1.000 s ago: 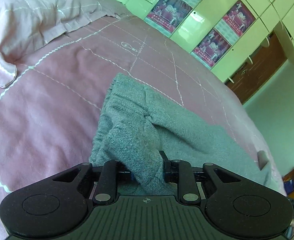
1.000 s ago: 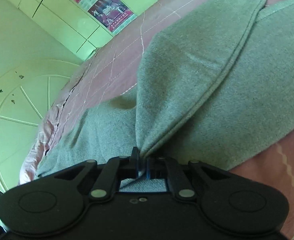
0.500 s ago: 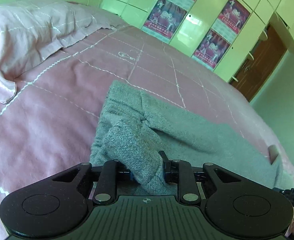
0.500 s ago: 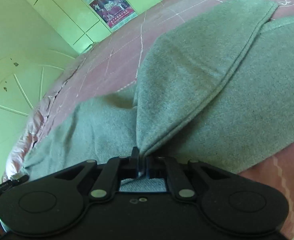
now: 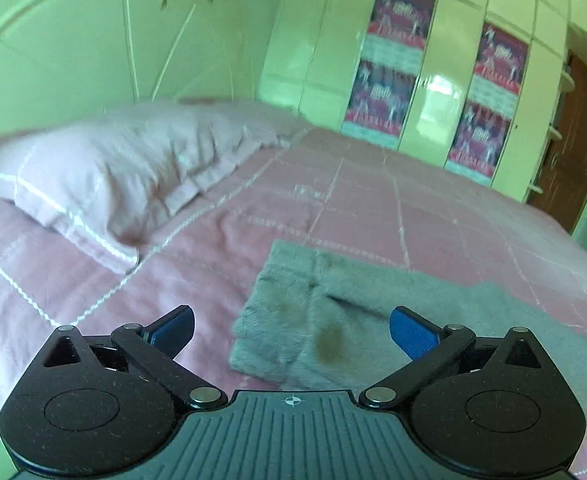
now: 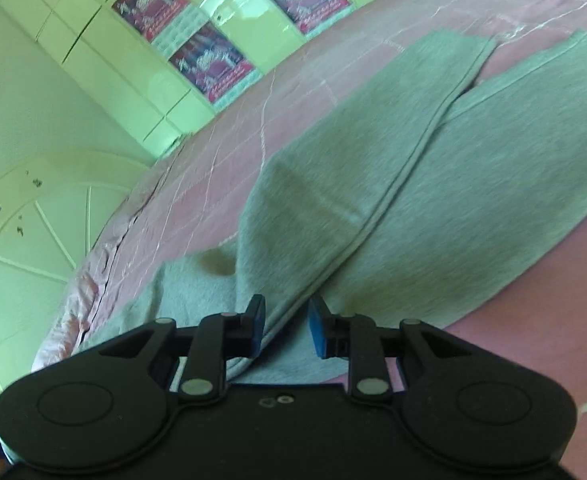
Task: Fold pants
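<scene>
The grey pants (image 5: pixel 357 308) lie flat on the pink bedspread (image 5: pixel 433 216), their waist end toward the pillow. My left gripper (image 5: pixel 291 330) is wide open and empty, raised above the near edge of the waist end. In the right wrist view the pants (image 6: pixel 433 184) lie with one leg folded across the other, a seam running diagonally. My right gripper (image 6: pixel 285 322) is open, its blue pads either side of the folded edge, not clamped on it.
A pink pillow (image 5: pixel 105 172) lies at the left by the pale headboard (image 5: pixel 93 44). A cream wardrobe with posters (image 5: pixel 433 72) stands behind the bed, and a brown door (image 5: pixel 569 148) is at the right.
Both grippers were shut on the pants fabric and have opened, letting it go. The left gripper has lifted and tilted up; the fabric now lies flat.
</scene>
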Demonstrator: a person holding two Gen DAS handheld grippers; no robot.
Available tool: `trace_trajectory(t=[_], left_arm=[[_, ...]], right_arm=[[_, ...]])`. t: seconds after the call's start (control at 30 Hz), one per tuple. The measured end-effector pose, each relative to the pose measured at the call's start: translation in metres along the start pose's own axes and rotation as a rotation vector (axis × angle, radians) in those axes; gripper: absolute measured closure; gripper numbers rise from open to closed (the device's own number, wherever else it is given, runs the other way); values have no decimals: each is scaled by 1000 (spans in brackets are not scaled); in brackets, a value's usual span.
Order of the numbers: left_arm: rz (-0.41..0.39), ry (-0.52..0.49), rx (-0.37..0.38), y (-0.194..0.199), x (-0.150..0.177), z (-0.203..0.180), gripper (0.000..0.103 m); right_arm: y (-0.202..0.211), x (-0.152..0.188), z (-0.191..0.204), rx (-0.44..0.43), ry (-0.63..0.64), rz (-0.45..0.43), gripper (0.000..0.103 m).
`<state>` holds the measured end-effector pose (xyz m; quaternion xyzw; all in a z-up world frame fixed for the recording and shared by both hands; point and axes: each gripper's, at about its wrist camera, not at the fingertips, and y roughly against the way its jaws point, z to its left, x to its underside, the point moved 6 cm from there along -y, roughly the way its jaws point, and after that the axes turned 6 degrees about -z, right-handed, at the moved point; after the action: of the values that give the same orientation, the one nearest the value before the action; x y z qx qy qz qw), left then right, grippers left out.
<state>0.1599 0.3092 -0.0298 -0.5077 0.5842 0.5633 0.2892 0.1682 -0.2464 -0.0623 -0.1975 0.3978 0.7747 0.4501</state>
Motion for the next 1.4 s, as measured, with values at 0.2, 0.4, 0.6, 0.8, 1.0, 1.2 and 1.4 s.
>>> trace_trajectory(t=[0.2, 0.4, 0.6, 0.8, 1.0, 1.2, 1.4], left_arm=[[60, -72, 44, 0, 33, -77, 0], [150, -173, 25, -19, 72, -145, 0], [168, -266, -52, -18, 94, -160, 0], [170, -270, -56, -13, 96, -167, 0], [172, -268, -53, -16, 95, -166, 0], [175, -266, -50, -20, 93, -164, 0], [174, -257, -41, -20, 93, -162, 0]], right_arm=[[14, -21, -34, 33, -52, -50, 86], [10, -24, -45, 16, -64, -41, 86], [-6, -20, -50, -6, -83, -10, 85], [-20, -25, -55, -18, -130, -15, 85], [-41, -35, -69, -22, -236, -9, 84], [-57, -46, -74, 10, -294, 15, 103], [24, -71, -21, -98, -51, -205, 103]])
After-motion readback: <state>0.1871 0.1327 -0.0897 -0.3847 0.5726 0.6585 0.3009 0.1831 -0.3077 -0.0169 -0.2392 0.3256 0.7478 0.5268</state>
